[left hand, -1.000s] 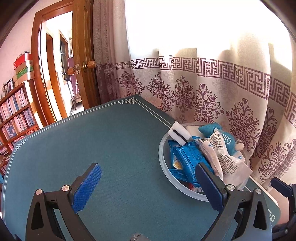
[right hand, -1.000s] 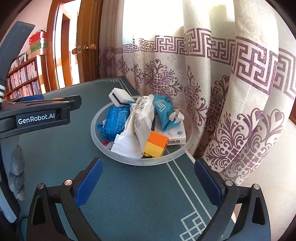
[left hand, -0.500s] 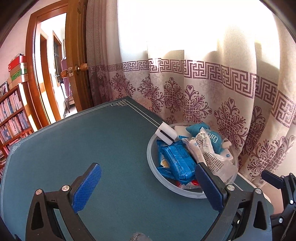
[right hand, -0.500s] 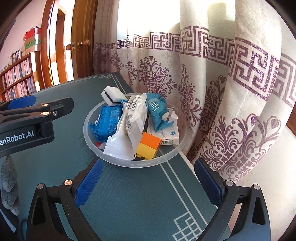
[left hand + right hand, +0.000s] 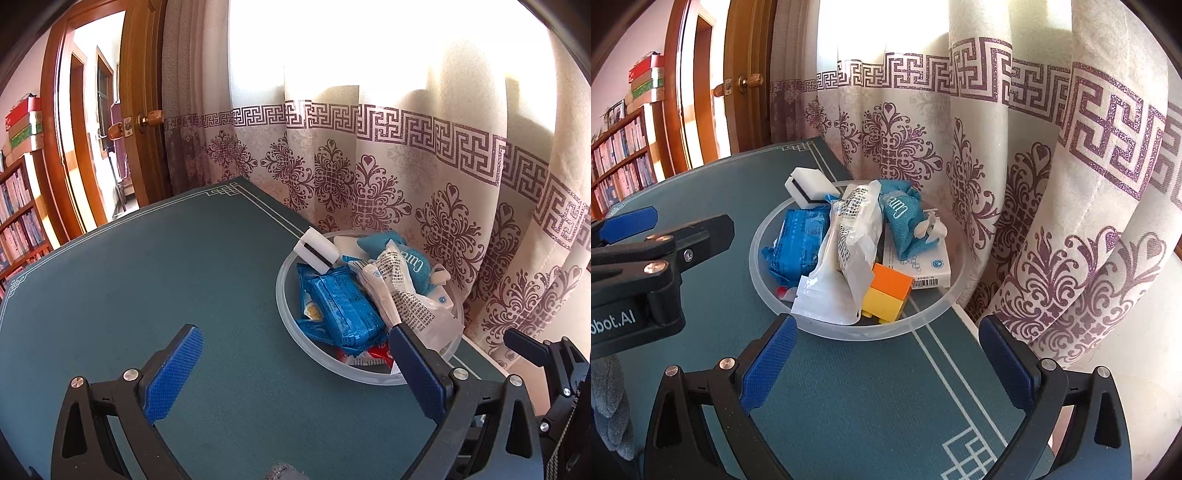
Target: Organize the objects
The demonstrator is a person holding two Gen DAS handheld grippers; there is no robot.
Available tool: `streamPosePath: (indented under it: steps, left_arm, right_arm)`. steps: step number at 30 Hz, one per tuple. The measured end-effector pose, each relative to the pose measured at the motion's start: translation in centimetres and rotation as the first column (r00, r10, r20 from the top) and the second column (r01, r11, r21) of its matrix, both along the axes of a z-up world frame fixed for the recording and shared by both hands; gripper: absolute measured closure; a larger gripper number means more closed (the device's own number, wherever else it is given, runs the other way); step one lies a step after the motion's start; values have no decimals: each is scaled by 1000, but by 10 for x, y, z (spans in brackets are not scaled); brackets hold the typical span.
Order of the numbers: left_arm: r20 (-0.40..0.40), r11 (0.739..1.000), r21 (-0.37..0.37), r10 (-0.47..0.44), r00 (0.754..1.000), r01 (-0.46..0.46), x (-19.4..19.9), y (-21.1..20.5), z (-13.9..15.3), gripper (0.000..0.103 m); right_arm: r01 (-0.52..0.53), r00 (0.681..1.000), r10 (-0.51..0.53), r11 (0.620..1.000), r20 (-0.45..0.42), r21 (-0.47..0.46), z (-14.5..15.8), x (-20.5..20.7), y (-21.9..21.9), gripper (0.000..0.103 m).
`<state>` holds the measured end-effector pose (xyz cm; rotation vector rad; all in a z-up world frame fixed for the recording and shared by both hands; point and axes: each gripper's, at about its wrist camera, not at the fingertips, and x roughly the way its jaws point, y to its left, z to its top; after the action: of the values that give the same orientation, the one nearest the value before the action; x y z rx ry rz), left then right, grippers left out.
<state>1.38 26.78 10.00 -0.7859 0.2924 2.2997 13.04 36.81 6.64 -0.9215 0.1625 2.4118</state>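
A clear round bowl sits at the green table's far right edge by the curtain. It holds a blue snack pack, a white crinkly packet, a teal pouch, an orange-yellow block, a white box and a white eraser-like block on the rim. My left gripper is open and empty just before the bowl's near-left rim. My right gripper is open and empty at the bowl's near rim.
The green table mat spreads left of the bowl. A patterned curtain hangs right behind the bowl. A wooden door and a bookshelf stand at the far left. The left gripper's body shows at the left in the right wrist view.
Both grippers have moved closer to the bowl, which looms larger and more central in each view. Both stay open and empty. Nothing in the bowl has shifted.
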Motion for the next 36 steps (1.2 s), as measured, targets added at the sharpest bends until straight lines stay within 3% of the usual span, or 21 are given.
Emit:
streamPosePath:
  steps: [17,36]
  left_arm:
    - [42,999,-25,-41,998,42,1,9,-9,0]
    - [38,998,-27,-50,998,51,3,10,-8,0]
  right_arm:
    - [2,999,-1,1000,35,-18,-10,-3,2,3]
    - [9,999,-9,1000,40,-4,-6,-5,0,3]
